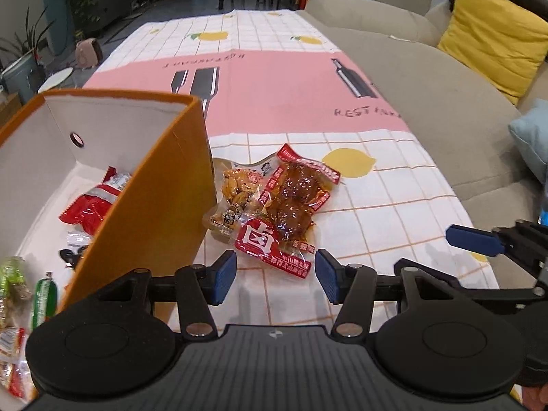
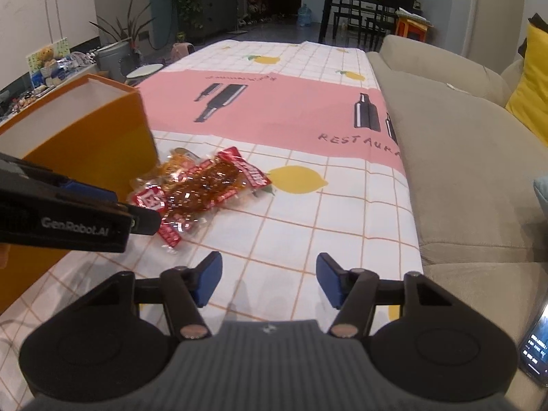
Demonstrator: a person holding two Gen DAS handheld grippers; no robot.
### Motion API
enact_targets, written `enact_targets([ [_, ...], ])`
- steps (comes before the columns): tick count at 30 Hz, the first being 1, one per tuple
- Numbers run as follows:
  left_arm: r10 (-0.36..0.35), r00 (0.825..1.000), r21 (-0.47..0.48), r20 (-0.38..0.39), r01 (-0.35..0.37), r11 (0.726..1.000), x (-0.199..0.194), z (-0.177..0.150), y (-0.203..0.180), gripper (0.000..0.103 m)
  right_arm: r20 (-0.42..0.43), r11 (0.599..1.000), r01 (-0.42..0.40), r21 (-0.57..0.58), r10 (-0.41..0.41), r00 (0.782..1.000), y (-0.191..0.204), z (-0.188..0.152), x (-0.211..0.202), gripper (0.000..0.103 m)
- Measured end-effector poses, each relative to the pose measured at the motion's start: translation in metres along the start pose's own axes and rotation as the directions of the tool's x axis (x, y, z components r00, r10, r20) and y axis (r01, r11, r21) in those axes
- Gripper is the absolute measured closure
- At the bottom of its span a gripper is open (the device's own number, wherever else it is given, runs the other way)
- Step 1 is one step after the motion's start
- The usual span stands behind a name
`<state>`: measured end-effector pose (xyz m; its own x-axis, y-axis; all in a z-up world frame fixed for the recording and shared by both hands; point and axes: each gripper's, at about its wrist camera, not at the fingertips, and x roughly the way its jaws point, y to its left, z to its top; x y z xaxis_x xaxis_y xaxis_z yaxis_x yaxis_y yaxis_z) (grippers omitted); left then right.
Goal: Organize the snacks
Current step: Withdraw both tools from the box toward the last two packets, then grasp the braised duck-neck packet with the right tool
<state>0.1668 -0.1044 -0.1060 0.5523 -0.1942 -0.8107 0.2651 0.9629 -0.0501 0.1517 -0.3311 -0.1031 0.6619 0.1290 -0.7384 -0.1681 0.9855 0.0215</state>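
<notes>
Two snack packs lie on the tablecloth beside an orange box [image 1: 150, 205]. One is a red-edged pack of dark braised meat [image 1: 291, 209]; the other is a clear pack of yellowish pieces [image 1: 236, 191], half under it. My left gripper [image 1: 275, 275] hovers just short of the red pack's near end, open, with nothing between its blue pads. In the right wrist view the same packs [image 2: 202, 188] lie ahead to the left. My right gripper [image 2: 269, 279] stands open over bare cloth, holding nothing. The left gripper's body [image 2: 68, 219] crosses that view's left side. Inside the box lie a red packet [image 1: 92, 202] and other snacks.
A beige sofa [image 1: 428, 102] runs along the table's right edge with a yellow cushion [image 1: 496, 44]. A phone [image 2: 536, 349] lies at the far right by the right gripper. The cloth [image 2: 274, 109] stretches far ahead; plants and dark furniture stand beyond it.
</notes>
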Motion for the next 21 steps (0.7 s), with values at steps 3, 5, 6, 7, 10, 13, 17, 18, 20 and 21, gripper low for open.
enact_targets([
  [3,-0.017,1.000,-0.009,0.004,0.017,1.000,0.011,0.002,0.003,0.063,-0.011,1.000,-0.006,0.017,0.007,1.000,-0.004,0.001,0.006,0.044],
  [5,-0.058,0.998,-0.010,-0.002,0.058,0.998,0.016,0.002,0.004,0.076,-0.013,1.000,-0.004,0.015,0.005,1.000,-0.004,0.002,0.009,0.044],
  [6,-0.076,0.997,-0.015,-0.004,0.075,0.997,0.018,0.002,0.005,0.077,-0.015,1.000,-0.004,0.014,0.004,1.000,-0.005,0.002,0.010,0.044],
  [7,-0.089,0.996,-0.018,-0.003,0.089,0.996,0.019,0.002,0.006,0.077,-0.016,1.000,-0.004,0.016,0.004,1.000,-0.005,0.003,0.012,0.044],
  [10,-0.156,0.988,-0.008,-0.001,0.156,0.988,0.022,0.000,0.006,0.082,-0.020,0.999,-0.009,0.037,0.010,1.000,-0.008,0.006,0.017,0.044],
  [13,-0.191,0.981,-0.002,-0.021,0.191,0.982,0.025,-0.001,0.004,0.086,-0.021,0.997,-0.025,0.078,0.027,0.999,-0.012,0.010,0.022,0.045],
  [17,-0.144,0.990,0.002,-0.005,0.144,0.990,0.015,0.001,0.006,0.086,-0.019,0.992,-0.043,0.116,0.045,0.999,-0.016,0.015,0.028,0.045],
  [18,-0.109,0.994,0.007,-0.002,0.109,0.994,0.010,0.001,0.005,0.086,-0.017,0.991,-0.051,0.127,0.053,0.998,-0.016,0.016,0.030,0.044],
  [20,-0.052,0.999,0.003,-0.010,0.052,0.999,0.004,0.002,0.006,0.084,-0.015,0.985,-0.074,0.153,0.078,0.997,-0.015,0.018,0.032,0.044],
  [21,-0.028,0.999,-0.001,-0.020,0.028,1.000,0.001,0.002,0.006,0.081,-0.013,0.982,-0.087,0.165,0.090,0.996,-0.013,0.019,0.034,0.043],
])
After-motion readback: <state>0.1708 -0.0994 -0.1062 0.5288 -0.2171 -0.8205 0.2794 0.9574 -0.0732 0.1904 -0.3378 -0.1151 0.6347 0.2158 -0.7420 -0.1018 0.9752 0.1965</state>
